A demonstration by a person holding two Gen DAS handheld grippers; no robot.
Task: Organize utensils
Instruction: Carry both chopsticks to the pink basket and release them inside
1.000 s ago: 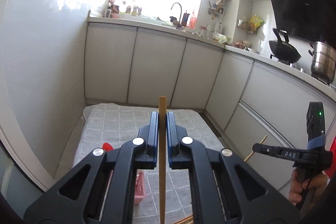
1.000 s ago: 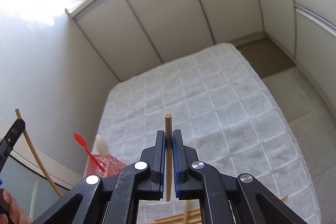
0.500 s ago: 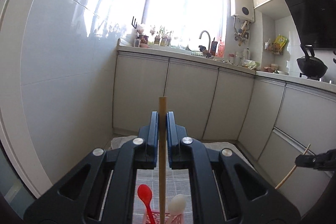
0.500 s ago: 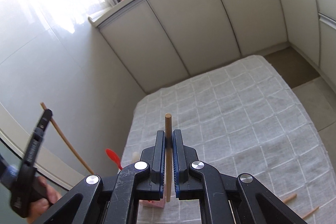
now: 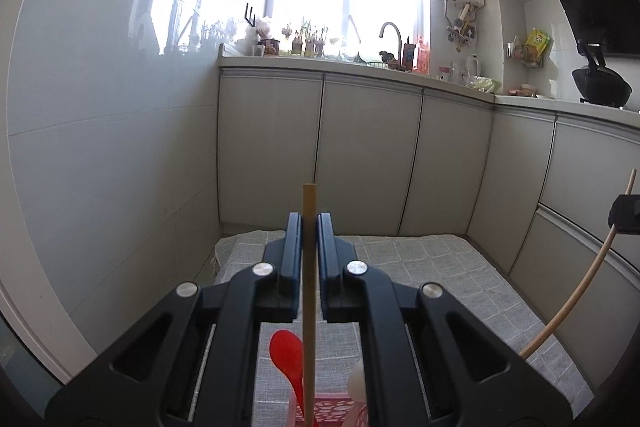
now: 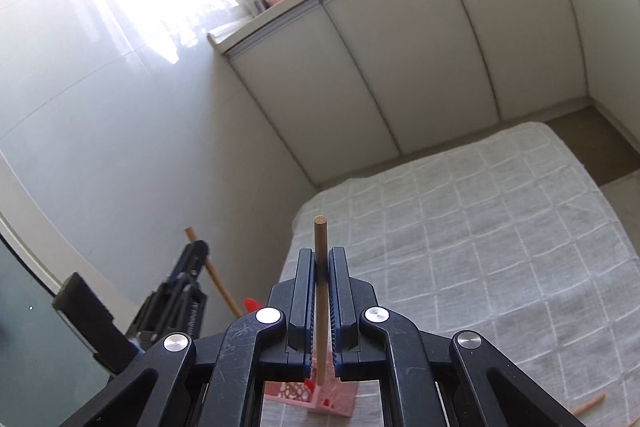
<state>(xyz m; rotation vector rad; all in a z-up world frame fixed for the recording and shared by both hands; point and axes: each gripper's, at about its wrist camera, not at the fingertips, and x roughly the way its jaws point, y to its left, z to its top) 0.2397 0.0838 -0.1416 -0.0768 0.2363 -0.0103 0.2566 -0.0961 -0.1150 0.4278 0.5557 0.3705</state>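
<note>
Left gripper (image 5: 309,223): black two-finger tool with blue pads, clamped on a thin square-ended bamboo chopstick (image 5: 309,291); stick held upright between the pads, top end poking past the fingertips, lower end running down over the basket.
Right gripper (image 6: 321,259): same black build, clenched on a round-tipped wooden chopstick (image 6: 321,291); stick upright, its cut end standing clear above the pads, its lower end just over the basket's near corner.
Pink perforated plastic basket (image 5: 332,413): low in the left view, directly under the left gripper; standing on the cloth, near its left edge. In the right view, seen below the right gripper.
Red plastic spoon (image 5: 286,353): standing in the basket, bowl upward, just left of the left-held chopstick.
White plastic spoon (image 5: 357,383): also in the basket, bowl upward, to the right of the red one.
Grey checked cloth (image 6: 500,247): spread over the floor, reaching far toward the cabinets.
Loose wooden chopstick (image 6: 588,405): lying on the cloth at the near right, well apart from the basket.
Pale cabinet doors (image 5: 368,155): along the far wall, under a cluttered counter.
</note>
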